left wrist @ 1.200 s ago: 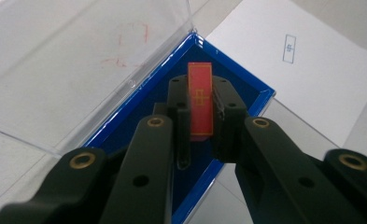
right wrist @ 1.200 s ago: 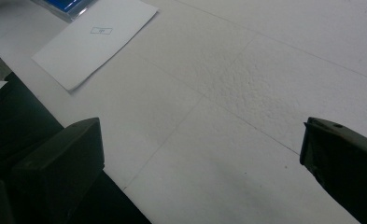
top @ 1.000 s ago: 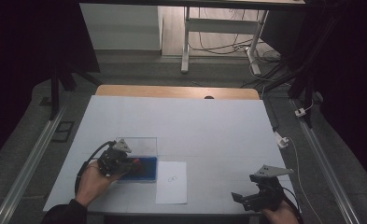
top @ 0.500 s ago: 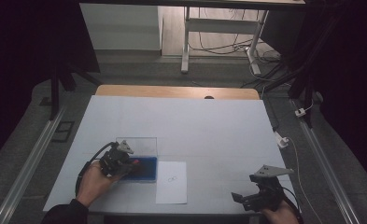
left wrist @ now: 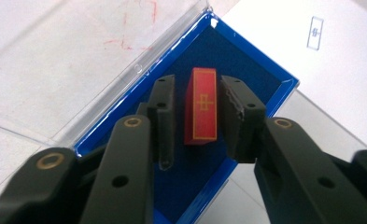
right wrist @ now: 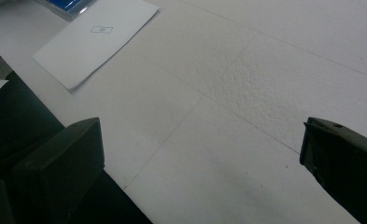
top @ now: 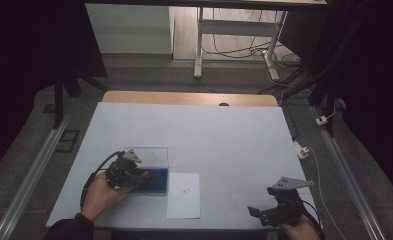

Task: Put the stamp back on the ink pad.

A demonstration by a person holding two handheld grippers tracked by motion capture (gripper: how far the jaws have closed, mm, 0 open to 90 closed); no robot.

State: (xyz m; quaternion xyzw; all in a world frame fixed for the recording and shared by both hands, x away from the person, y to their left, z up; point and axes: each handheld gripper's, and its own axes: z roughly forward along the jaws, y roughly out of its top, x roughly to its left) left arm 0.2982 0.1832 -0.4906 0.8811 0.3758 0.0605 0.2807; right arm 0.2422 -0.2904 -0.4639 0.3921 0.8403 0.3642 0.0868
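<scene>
Your left claw (left wrist: 197, 116) has just been opening; its jaws now stand released on either side of the red block (left wrist: 202, 107), a gap showing on the left and the right pad close beside it. The block lies between them on the dark floor of the blue tray (left wrist: 265, 79), clear lid (left wrist: 102, 56) beyond. Farther off lies a white sheet (top: 184, 195). Your right claw (top: 271, 212) hangs wide open over bare surface (right wrist: 246, 93).

Mark on white sheet (top: 184, 194) too small to read.
</scene>
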